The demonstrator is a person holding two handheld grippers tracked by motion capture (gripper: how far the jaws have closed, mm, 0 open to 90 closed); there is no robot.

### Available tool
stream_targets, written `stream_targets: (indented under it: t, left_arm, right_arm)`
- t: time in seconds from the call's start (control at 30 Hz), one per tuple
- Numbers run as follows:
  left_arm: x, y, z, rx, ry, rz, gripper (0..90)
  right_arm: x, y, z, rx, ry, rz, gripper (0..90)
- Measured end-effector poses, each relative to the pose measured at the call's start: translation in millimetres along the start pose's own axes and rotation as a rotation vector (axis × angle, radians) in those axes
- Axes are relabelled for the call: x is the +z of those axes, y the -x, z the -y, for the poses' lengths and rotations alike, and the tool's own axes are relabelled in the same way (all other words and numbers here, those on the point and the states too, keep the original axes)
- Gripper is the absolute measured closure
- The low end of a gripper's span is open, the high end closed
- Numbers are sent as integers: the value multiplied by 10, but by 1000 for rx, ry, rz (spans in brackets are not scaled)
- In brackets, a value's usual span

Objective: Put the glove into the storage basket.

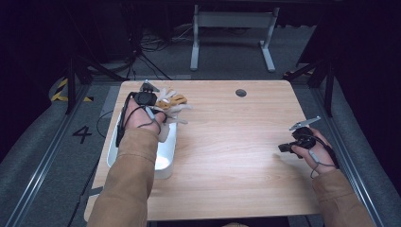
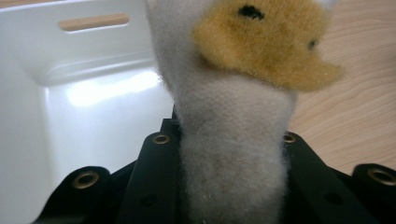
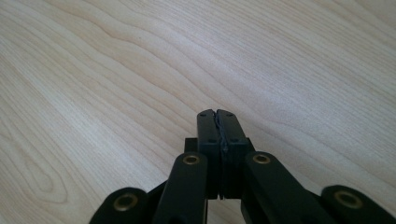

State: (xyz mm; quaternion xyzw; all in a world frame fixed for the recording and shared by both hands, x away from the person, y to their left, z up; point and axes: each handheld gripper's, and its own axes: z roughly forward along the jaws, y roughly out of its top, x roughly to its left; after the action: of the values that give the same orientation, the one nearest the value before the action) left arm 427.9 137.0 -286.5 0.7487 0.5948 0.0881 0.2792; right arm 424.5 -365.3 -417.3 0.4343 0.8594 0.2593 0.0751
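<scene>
Fuzzy cloth plush toy (image 2: 233,140), glossy white plastic bin (image 2: 93,102), matt wood table (image 3: 116,70).

the plush toy (image 2: 233,140) is pale grey-white and fuzzy, with a mustard-yellow patch (image 2: 266,46) near its top that carries small black marks. in the high view the same toy (image 1: 171,105) shows cream limbs and a tan-orange middle. the bin (image 1: 166,156) is plain glossy white; through the slot in its wall shows light wood. the counter (image 1: 236,142) is pale blond wood with wavy, darker grain lines, and has a small dark grey round spot near its far edge. the left hand-held gripper (image 2: 233,196) is matte black with brass-coloured rivet rings; the right hand-held gripper (image 3: 218,122) is the same black with the same brass rings. the sleeves (image 1: 130,179) are tan-brown. the floor (image 1: 38,142) is dark grey, with yellow-and-black stripes at the left.
</scene>
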Motion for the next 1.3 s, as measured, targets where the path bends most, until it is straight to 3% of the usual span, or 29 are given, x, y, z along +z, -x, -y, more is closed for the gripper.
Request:
stream_targets:
  t: [0.17, 0.33, 0.53, 1.0, 1.3]
  left_arm:
    - [-29, -86, 15, -25, 0, -13, 734]
    - [-21, -164, 21, -94, 7, -50, 732]
    - [47, -249, 31, -151, 3, -60, 732]
    - [291, -453, 155, -219, 4, -74, 730]
    - [461, -528, 243, -224, -14, -77, 729]
  right_arm:
    - [-8, 23, -16, 6, 8, 1, 900]
    - [-7, 31, -15, 6, 6, -1, 900]
    - [-3, 39, -9, 11, 8, 5, 900]
    - [12, 37, -10, 8, 4, 3, 899]
    - [25, 43, -3, 9, 1, 4, 895]
